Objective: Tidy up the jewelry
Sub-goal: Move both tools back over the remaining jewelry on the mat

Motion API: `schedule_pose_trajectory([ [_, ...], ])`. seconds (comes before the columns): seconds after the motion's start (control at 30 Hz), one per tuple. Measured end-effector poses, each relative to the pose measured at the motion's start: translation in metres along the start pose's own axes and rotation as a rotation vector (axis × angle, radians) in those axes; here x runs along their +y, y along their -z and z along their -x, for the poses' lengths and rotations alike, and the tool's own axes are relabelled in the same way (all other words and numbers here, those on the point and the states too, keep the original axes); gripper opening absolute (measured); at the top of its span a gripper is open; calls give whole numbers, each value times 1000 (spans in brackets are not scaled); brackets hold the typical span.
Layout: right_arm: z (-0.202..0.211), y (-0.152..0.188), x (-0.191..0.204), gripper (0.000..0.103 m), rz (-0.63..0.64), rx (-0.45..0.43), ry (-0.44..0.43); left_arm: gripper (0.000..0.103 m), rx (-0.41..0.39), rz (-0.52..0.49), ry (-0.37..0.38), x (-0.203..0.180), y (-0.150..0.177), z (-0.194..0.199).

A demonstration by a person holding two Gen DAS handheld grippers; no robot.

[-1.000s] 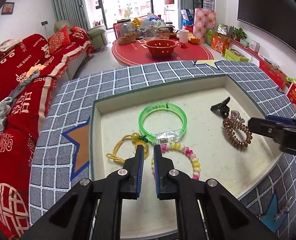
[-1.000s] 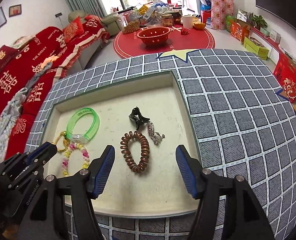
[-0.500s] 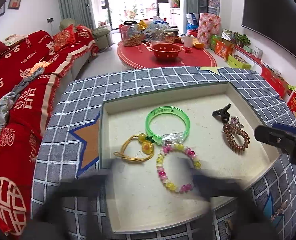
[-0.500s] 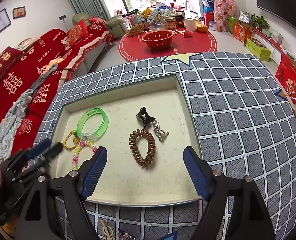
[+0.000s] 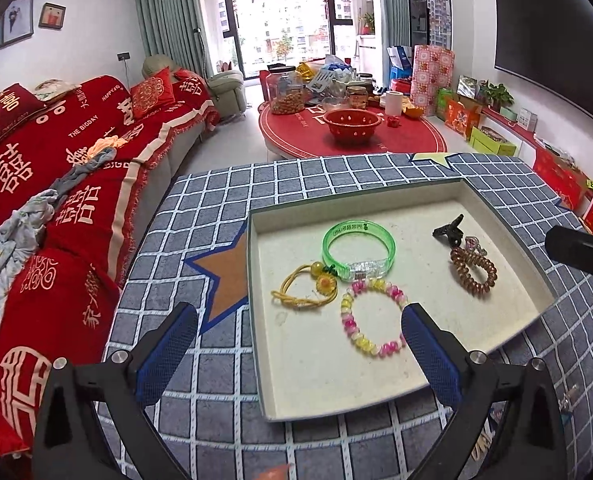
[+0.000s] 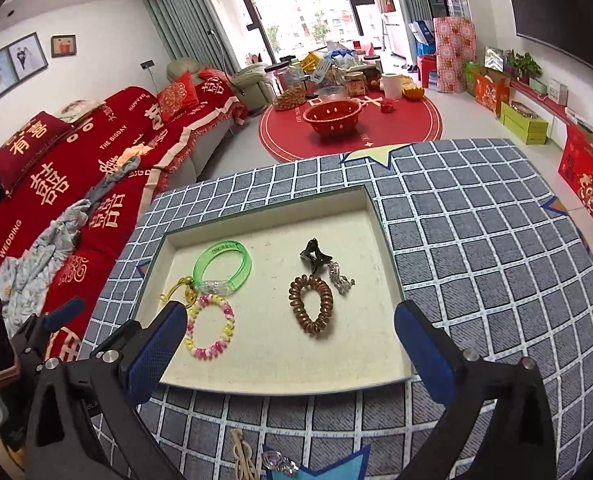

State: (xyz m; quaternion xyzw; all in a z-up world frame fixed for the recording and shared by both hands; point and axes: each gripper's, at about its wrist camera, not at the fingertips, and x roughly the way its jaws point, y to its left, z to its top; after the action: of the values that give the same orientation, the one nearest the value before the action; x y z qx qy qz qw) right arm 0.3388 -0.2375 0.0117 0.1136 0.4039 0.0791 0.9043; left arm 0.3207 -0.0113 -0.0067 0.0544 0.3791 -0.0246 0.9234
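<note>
Trouble could come from my two grippers bumping. Left gripper [image 5: 298,322] is wide and empty; right gripper [image 6: 290,322] is opening, empty. Bead bracelet [image 5: 372,316] lies in the tray [image 5: 252,320] at six o'clock.

the right gripper [image 5: 584,254] shows in the left wrist view only as a dark tip cut off by the right edge. the left finger [image 6: 168,344] of the right gripper hides part of the yellow cord bracelet [image 6: 178,290]. near the bottom edge two small ornaments [image 6: 256,460] lie on the checked cloth [image 6: 476,260], cut off and too small to name. print on the green bangle [image 5: 358,252] is unreadable.
</note>
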Motion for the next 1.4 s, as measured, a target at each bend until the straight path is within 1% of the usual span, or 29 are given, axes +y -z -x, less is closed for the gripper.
schedule_pose_trajectory([
  [0.2,27,11,-2,103,34,28,21,103,9,2,58,2,20,25],
  [0.3,43,24,-7,103,32,54,5,103,36,-15,116,-7,35,35],
  [0.5,68,53,-25,103,6,83,-11,103,80,-20,169,-27,67,49],
  [0.6,77,71,-34,103,10,102,0,103,109,-26,174,-38,81,49],
  [0.73,81,93,-45,103,49,133,37,103,146,-19,172,-47,94,46],
  [0.87,79,110,-52,103,97,168,49,103,167,-10,163,-54,97,40],
  [1.07,68,121,-61,103,187,195,63,103,190,1,146,-64,95,28],
  [1.1,66,122,-62,100,200,197,64,103,197,2,141,-66,95,25],
  [1.13,64,123,-63,93,213,202,63,103,203,4,141,-67,94,22],
  [1.17,61,124,-64,90,230,212,62,103,211,6,142,-69,94,19],
  [1.23,56,125,-62,79,273,220,64,103,218,6,140,-71,93,15],
  [1.33,47,128,-58,76,350,235,48,103,228,-9,134,-77,91,9],
  [1.4,42,131,-53,75,410,247,40,103,228,-26,131,-83,90,7],
])
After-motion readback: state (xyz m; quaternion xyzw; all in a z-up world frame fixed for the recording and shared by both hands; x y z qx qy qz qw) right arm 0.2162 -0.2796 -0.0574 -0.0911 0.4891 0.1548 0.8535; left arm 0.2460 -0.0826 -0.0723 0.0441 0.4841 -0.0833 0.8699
